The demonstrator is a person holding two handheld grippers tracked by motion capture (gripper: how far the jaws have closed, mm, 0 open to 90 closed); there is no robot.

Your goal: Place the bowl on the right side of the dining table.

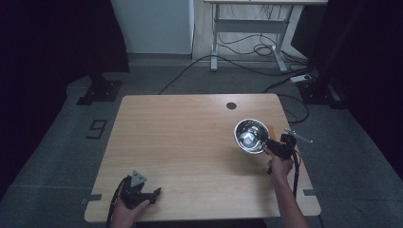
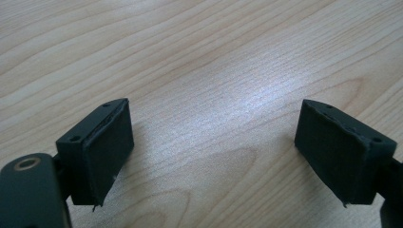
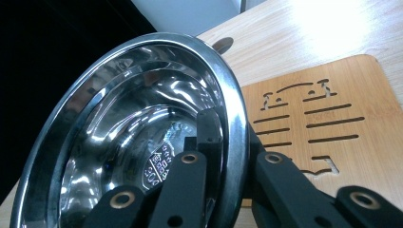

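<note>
The steel bowl [image 1: 251, 136] is held tilted above the worktop [image 1: 190, 156] at its right side, its rim pinched by the right claw [image 3: 237, 156], probably for carrying, while the left claw [image 2: 214, 142] is kept wide open and empty.

We see a light wooden table [image 1: 190, 156] with rounded corners, standing on a grey floor [image 1: 66, 142]. Near its far edge there is a small dark round hole [image 1: 231, 105]. A flat wooden board [image 3: 323, 123] with cut slots lies on the table near its right edge.
</note>
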